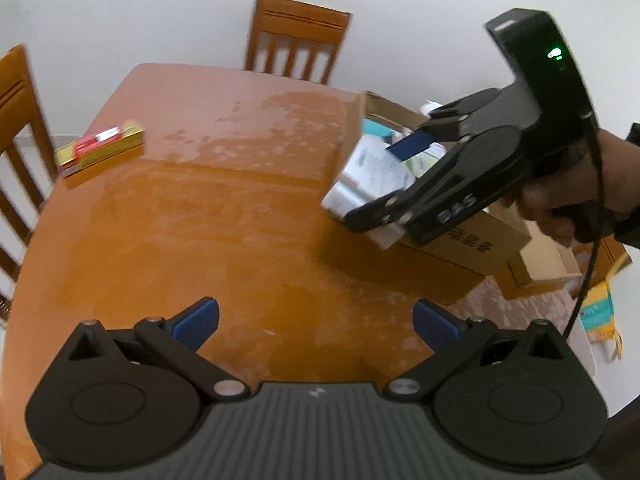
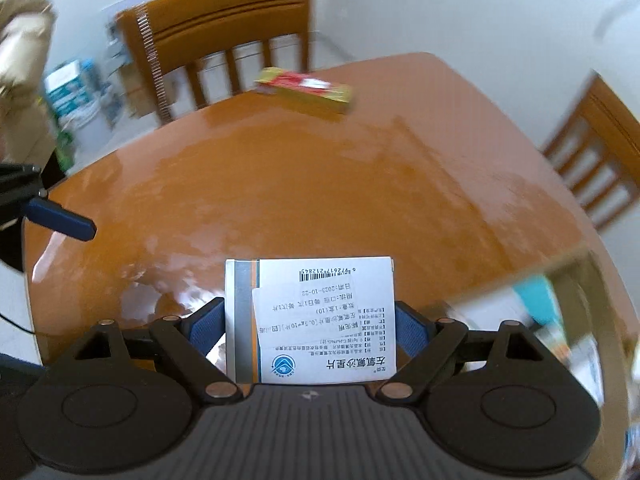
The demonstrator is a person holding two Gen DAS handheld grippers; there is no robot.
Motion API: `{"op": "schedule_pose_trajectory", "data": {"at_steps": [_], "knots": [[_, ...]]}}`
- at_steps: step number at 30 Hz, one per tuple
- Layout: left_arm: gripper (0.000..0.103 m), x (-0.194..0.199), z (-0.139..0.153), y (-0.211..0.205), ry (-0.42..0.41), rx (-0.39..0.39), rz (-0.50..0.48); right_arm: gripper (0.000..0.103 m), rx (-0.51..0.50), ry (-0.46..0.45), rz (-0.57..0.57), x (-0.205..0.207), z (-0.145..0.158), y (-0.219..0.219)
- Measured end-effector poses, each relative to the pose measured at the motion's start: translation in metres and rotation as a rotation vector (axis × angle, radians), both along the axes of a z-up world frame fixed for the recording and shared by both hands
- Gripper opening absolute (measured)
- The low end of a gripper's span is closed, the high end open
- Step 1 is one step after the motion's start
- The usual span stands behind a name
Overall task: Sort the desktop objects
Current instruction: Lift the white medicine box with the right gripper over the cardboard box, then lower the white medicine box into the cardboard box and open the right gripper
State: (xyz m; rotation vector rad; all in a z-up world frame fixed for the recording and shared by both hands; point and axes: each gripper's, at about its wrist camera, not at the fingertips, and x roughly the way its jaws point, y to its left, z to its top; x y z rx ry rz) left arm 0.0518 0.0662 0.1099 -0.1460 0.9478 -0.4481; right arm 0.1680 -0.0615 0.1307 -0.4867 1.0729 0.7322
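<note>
- now, right tongs (image 2: 310, 330) clamped across a white medicine box (image 2: 310, 320), blue pads pressed on its two long side edges; box standing up out of the jaws, printed face toward the camera, barcode end farthest from the palm.
- in the left wrist view, same white medicine box (image 1: 366, 178) seen lifted off the bench (image 1: 224, 208), hanging at the near-left rim of an open cardboard box (image 1: 476, 242) already holding other packets.
- so the drop target judged to lie just behind and to the right of the held box in that view, near rather than well apart; probably only a short carry over the rim before release.
- left tongs (image 1: 316, 322) spread wide, nothing between the pads, hovering low over bare bench.
- still to sort: a yellow and red carton (image 1: 102, 146), lying flat near the far-left edge of the bench, just in front of a wooden chair (image 1: 18, 128).
- long axis of that carton running up-right to down-left in the left wrist view, so slantwise to the line of the left jaws; likely needs a wrist roll to close across the short sides.
- carton up and to the left of the left tongs, well apart; free left hand judged better placed than the loaded right hand (image 1: 560, 196).
- risk: motion blur in both views, exact edges of carton uncertain.
</note>
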Motion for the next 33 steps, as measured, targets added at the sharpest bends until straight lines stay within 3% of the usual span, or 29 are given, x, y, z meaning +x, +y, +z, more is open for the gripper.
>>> {"op": "schedule_pose_trajectory", "data": {"at_steps": [8, 15, 20, 33], "knots": [[0.103, 0.010, 0.000, -0.037, 0.011, -0.002, -0.091, 0.090, -0.050, -0.039, -0.191, -0.004, 0.020, -0.101], [0.103, 0.017, 0.001, -0.070, 0.011, 0.009, -0.166, 0.090, -0.095, -0.041, -0.306, 0.009, 0.014, -0.178], [0.103, 0.021, 0.001, -0.085, 0.014, 0.008, -0.179, 0.090, -0.126, -0.040, -0.291, 0.014, 0.006, -0.212], [0.103, 0.016, -0.001, -0.105, 0.042, 0.033, -0.159, 0.090, -0.154, 0.023, -0.011, 0.033, -0.025, -0.220]]}}
